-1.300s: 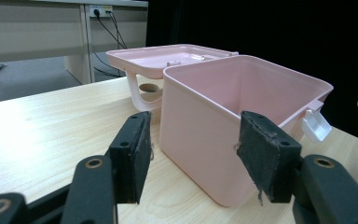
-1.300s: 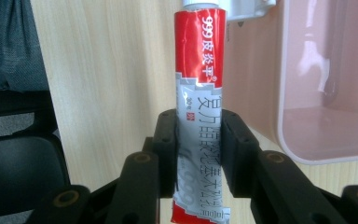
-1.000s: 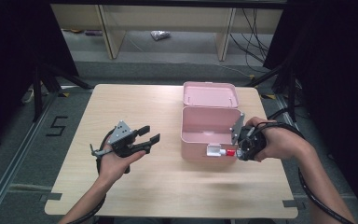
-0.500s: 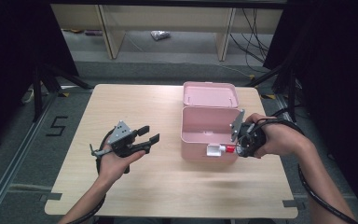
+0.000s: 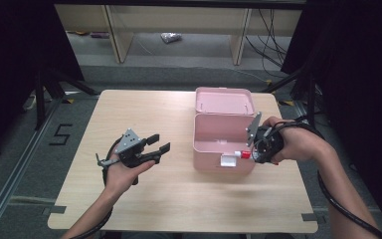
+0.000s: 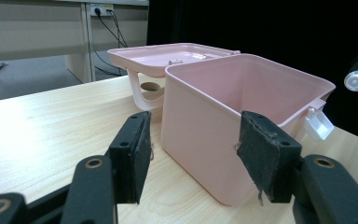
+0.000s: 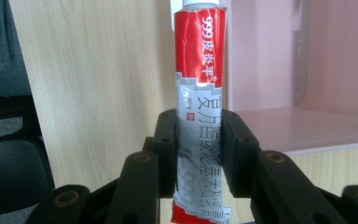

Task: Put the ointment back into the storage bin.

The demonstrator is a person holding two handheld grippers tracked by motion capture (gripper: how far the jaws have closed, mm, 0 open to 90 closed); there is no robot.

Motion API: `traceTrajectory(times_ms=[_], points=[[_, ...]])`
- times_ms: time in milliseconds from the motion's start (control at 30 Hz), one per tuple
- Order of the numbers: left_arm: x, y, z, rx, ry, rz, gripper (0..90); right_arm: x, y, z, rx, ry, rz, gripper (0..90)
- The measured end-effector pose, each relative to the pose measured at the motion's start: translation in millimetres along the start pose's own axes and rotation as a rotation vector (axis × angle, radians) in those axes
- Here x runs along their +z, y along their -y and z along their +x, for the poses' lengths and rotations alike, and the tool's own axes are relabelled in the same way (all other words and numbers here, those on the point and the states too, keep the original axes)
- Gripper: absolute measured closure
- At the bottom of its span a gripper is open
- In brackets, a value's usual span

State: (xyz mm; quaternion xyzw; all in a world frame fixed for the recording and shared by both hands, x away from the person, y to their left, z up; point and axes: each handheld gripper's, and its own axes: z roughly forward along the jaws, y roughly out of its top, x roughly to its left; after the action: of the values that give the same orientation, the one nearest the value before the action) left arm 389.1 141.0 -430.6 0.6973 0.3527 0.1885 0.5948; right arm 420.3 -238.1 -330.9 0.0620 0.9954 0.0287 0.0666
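A pink plastic box (image 5: pixel 209 162) stands open at the table's middle right, its lid (image 5: pixel 224 100) folded back behind it. My right gripper (image 5: pixel 252 153) is at the box's front right corner, shut on a red and silver ointment tube (image 5: pixel 245 155). The tube lies level with its white cap toward the box's white latch (image 5: pixel 227 160). In the right gripper view both pads (image 7: pixel 168 144) press the tube (image 7: pixel 200 70) at its lower half, with the box wall (image 7: pixel 279 56) beside it. My left gripper (image 5: pixel 160 143) hovers open and holds nothing left of the box (image 6: pixel 200 121), jaws pointing at it.
The wooden table (image 5: pixel 144 109) has bare room left of and in front of the box. A cable (image 5: pixel 338 199) trails from the right hand over the table's right edge. Shelving and cables (image 5: pixel 266 30) stand on the floor beyond the far edge.
My right gripper with the tube has shifted slightly farther from the table's front edge, beside the box's corner. The left gripper and the box stay where they were.
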Motion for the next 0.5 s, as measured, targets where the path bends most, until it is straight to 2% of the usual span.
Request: traceTrajectory(times_ms=[167,200,233,367,400,433,500], points=[[-0.1,-0.4,-0.1,0.001,0.001,-0.001,43.5,-2.9,-2.0,-1.6,0.021,0.005,0.004,71.0],[-0.1,-0.5,-0.1,0.001,0.001,-0.001,43.5,-3.0,-2.8,-4.0,-0.01,0.007,-0.001,71.0],[-0.1,-0.7,0.0,0.002,0.001,-0.001,43.5,-3.1,-3.1,-3.8,0.009,0.002,-0.005,71.0],[-0.6,-1.2,0.5,0.003,0.0,-0.001,43.4,-5.2,-4.9,-6.4,0.014,0.009,0.007,71.0],[-0.6,-1.2,0.5,0.001,0.001,-0.003,43.5,-5.4,-5.8,-8.8,-0.014,0.013,0.003,71.0],[-0.8,-1.3,0.8,0.003,0.0,-0.003,43.5,-5.2,-6.1,-8.5,-0.002,0.008,-0.004,71.0],[-0.8,-1.3,0.9,0.002,-0.001,-0.003,43.5,-6.0,-8.0,-10.8,-0.034,0.009,0.0,71.0]])
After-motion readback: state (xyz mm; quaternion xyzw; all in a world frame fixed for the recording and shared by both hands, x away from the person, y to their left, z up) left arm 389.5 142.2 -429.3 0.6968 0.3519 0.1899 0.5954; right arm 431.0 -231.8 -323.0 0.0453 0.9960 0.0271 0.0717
